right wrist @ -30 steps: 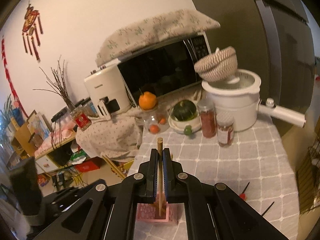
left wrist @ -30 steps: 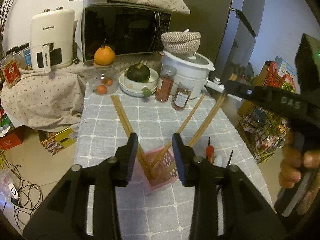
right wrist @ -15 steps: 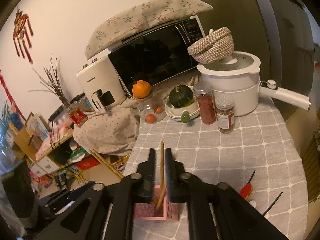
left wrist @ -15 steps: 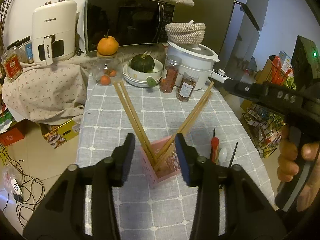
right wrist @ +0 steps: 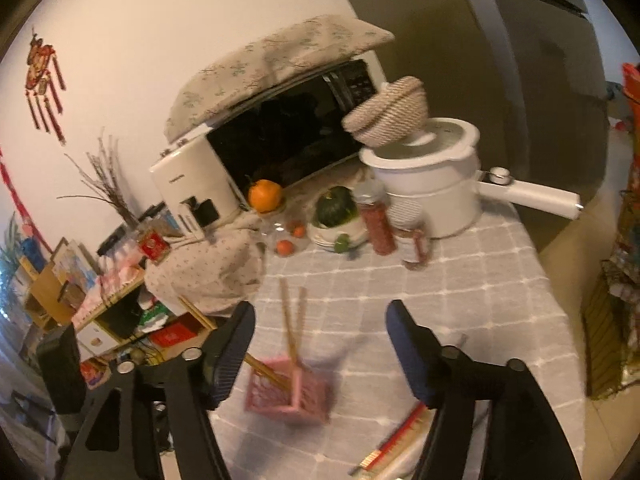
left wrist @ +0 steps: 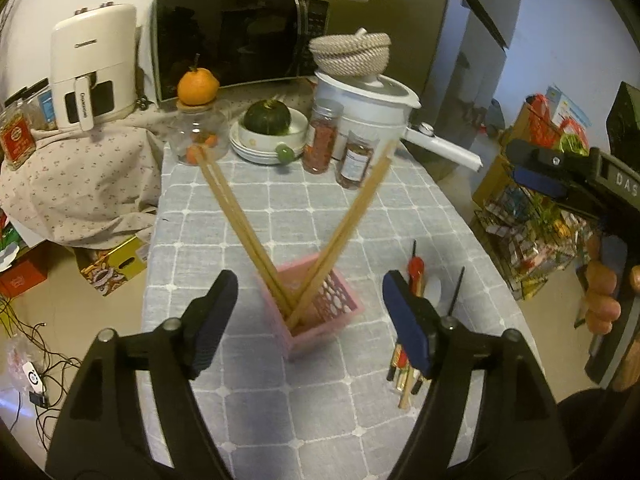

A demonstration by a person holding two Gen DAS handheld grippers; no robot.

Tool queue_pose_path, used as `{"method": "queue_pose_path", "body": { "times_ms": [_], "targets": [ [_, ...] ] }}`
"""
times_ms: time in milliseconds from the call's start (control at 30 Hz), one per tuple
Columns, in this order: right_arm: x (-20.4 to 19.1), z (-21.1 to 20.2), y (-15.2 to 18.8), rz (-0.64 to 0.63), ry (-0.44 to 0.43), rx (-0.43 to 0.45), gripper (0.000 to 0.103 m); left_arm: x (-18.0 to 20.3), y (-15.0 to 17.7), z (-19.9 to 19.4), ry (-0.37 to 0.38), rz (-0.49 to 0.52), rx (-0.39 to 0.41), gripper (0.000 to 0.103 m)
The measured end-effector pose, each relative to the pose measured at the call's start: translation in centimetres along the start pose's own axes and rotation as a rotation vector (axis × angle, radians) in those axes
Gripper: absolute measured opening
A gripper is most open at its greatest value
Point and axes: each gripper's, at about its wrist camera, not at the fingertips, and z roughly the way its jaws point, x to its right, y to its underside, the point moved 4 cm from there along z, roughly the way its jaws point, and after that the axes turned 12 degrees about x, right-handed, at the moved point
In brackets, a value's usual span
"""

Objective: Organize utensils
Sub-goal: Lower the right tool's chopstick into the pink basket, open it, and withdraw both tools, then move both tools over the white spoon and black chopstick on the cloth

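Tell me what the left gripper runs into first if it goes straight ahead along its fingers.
Probably the pink perforated plastic utensil holder with wooden chopsticks leaning out of it. It sits between the open left gripper fingers, slightly ahead on the grey checked tablecloth; exact depth is unclear.

Four chopsticks (left wrist: 248,236) — one pink holder (left wrist: 320,304) — two spice jars (left wrist: 326,136).

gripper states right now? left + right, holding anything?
Left gripper: open, holding nothing, pink holder beyond its fingertips.
Right gripper: open, empty; chopsticks stand in the holder.
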Motion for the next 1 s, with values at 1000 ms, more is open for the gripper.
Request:
{"method": "queue_pose_path", "body": {
  "times_ms": [1000],
  "targets": [
    [14.9, -2.1, 7.7, 0.028, 0.328, -0.331, 0.082, 12.0, 6.2, 5.6, 0.137, 0.208, -0.266, 0.084]
  ]
}}
